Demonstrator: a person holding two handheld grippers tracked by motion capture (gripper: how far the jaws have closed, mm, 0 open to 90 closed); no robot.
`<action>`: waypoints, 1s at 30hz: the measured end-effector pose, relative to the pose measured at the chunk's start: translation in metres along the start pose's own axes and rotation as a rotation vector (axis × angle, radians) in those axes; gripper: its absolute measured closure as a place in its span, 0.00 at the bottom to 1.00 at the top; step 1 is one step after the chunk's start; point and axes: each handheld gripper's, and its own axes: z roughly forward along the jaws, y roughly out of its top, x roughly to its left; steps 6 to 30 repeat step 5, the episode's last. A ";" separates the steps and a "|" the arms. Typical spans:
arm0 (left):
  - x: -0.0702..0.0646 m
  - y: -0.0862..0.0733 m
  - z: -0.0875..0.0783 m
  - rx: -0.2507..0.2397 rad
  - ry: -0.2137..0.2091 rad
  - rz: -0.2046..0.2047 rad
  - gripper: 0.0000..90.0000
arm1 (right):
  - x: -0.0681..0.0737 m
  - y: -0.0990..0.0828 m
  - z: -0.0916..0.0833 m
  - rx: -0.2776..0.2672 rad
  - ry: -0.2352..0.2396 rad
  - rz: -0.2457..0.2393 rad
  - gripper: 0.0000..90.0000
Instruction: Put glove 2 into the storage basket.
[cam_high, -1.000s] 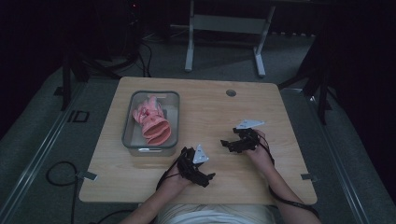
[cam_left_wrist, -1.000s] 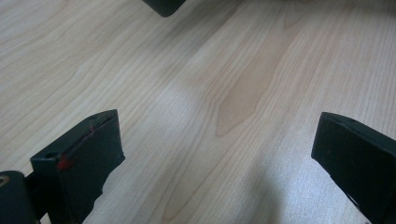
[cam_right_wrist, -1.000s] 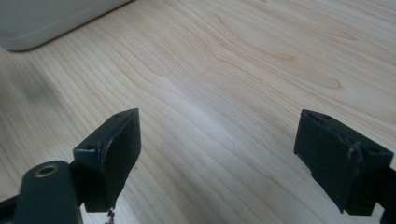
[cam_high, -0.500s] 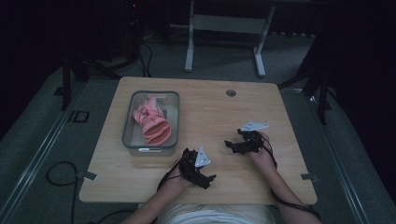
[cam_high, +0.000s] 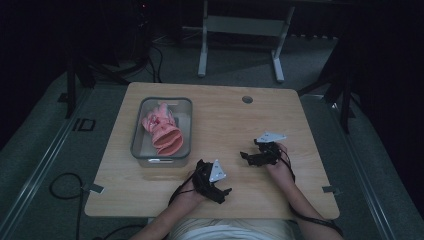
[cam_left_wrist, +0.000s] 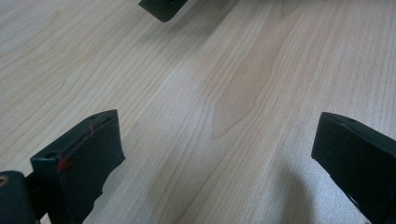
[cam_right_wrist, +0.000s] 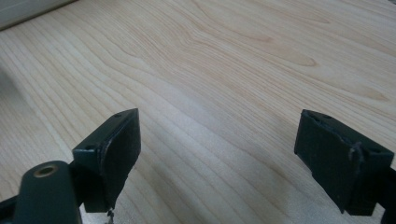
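The left gripper (cam_high: 214, 182) sits low in the centre of the high view, near the front edge of the table (cam_high: 225, 120). Its jaws stand wide apart with only bare wood between them, as the left gripper view shows. The right gripper (cam_high: 257, 156) lies to the right and a little higher in the frame, also spread wide and holding nothing; in its own view the jaws frame plain wood grain.

The pink glove (cam_high: 161, 131) lies bunched inside the clear bin (cam_high: 137, 131) at centre left of the high view. Its long axis runs roughly from upper left to lower right, with the open cuff toward the lower end and the fingers toward the upper end.

From the left gripper the glove lies up and to the left, just past the bin's near wall. The right gripper is well apart from it, across open table. The left hand is plainly the nearer one, so a reach into the bin would likely fall to it, coming over the near rim toward the cuff.
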 end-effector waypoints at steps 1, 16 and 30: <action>0.000 0.000 0.000 -0.001 0.001 -0.001 0.02 | 0.000 0.000 0.000 -0.003 0.003 -0.002 0.16; 0.000 -0.001 0.000 -0.003 -0.001 -0.006 0.02 | 0.000 0.000 -0.001 -0.009 0.006 -0.007 0.16; 0.000 -0.001 0.000 -0.003 -0.001 -0.006 0.02 | 0.000 0.000 -0.001 -0.009 0.006 -0.007 0.16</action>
